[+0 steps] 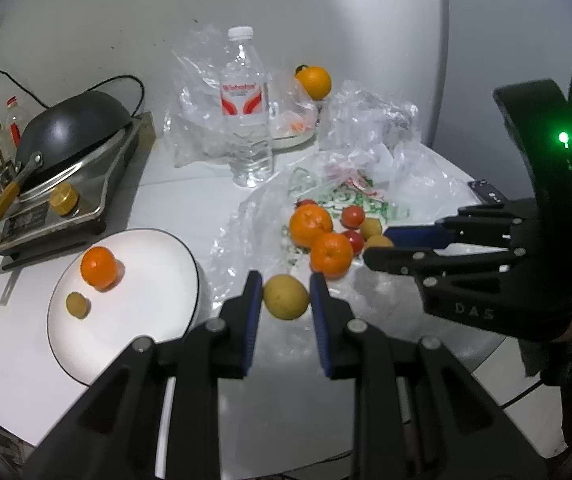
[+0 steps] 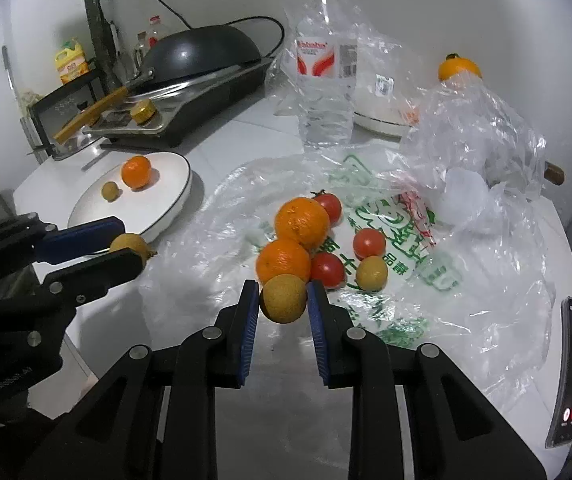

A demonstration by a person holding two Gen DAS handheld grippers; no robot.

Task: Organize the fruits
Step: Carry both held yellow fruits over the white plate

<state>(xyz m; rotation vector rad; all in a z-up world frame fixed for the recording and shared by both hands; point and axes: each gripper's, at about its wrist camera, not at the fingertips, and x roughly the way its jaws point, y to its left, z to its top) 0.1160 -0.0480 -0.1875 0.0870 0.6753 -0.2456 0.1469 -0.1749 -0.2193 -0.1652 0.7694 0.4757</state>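
My left gripper (image 1: 286, 286) is shut on a yellow-brown round fruit (image 1: 286, 297), held just right of the white plate (image 1: 146, 320). The plate carries an orange (image 1: 98, 267) and a small brown fruit (image 1: 77, 305). My right gripper (image 2: 282, 294) is shut on a similar brown fruit (image 2: 284, 299), lifted in front of the fruit pile. The pile lies on a printed plastic bag (image 2: 397, 216): two oranges (image 2: 301, 222), three small tomatoes (image 2: 369, 243) and one yellow fruit (image 2: 371, 273). The right wrist view shows the left gripper (image 2: 132, 244) at the plate's (image 2: 174, 196) near rim.
A water bottle (image 1: 246, 108) stands behind the pile among crumpled clear bags (image 2: 481, 128). A stove with a black wok (image 1: 70, 128) sits at the back left. Another orange (image 1: 313, 82) lies far back by a white dish. A phone (image 2: 571, 372) lies at the right table edge.
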